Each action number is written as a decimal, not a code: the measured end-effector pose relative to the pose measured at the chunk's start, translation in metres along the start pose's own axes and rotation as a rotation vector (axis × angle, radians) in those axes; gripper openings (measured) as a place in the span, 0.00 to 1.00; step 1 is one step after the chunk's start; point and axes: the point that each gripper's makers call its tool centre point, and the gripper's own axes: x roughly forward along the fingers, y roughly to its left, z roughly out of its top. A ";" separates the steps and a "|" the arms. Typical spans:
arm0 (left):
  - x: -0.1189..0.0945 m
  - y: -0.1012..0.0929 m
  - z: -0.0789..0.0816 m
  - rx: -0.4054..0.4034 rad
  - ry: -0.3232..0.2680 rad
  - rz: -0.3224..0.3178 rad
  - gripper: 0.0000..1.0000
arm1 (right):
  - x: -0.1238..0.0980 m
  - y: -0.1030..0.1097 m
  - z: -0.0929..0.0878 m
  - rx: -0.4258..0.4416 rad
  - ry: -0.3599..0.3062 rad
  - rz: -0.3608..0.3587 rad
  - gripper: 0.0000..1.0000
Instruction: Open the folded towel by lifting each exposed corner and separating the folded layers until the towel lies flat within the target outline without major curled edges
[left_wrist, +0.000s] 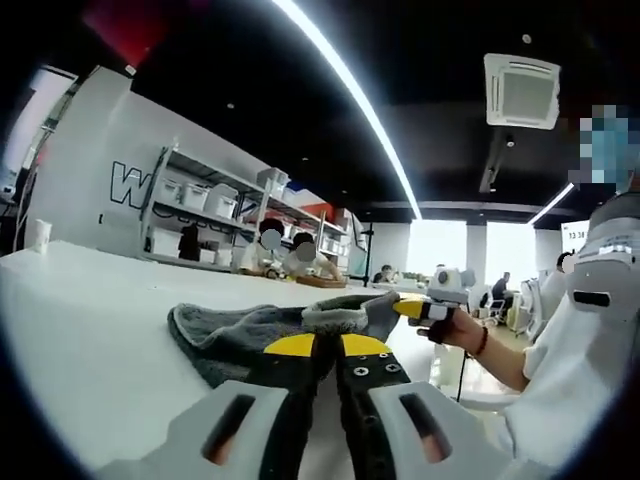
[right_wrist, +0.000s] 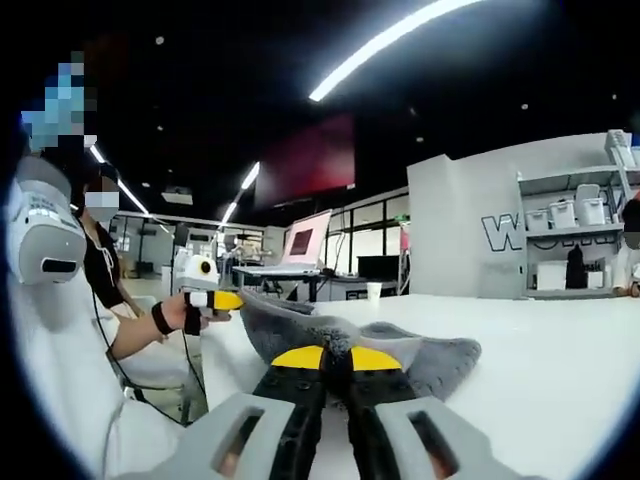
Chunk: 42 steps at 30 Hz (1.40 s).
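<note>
Both my grippers (left_wrist: 316, 347) (right_wrist: 336, 358) pinch opposite corners of the grey towel (left_wrist: 255, 330); next, spread them apart.

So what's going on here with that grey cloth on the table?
A person is working a grey towel on a white table with a hand-held gripper in each hand. The left gripper and the right gripper are each closed on an edge of the towel, at opposite ends. The towel is bunched and folded, not yet spread flat.
</note>
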 end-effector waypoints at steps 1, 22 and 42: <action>0.000 -0.001 0.000 -0.001 -0.002 -0.002 0.07 | 0.000 0.000 0.000 0.000 0.000 0.002 0.00; -0.009 -0.022 -0.013 0.056 0.051 -0.041 0.13 | -0.008 0.020 -0.024 -0.062 0.067 0.122 0.01; -0.014 -0.027 -0.023 0.055 0.089 -0.069 0.18 | -0.013 0.037 -0.037 -0.171 0.142 0.186 0.11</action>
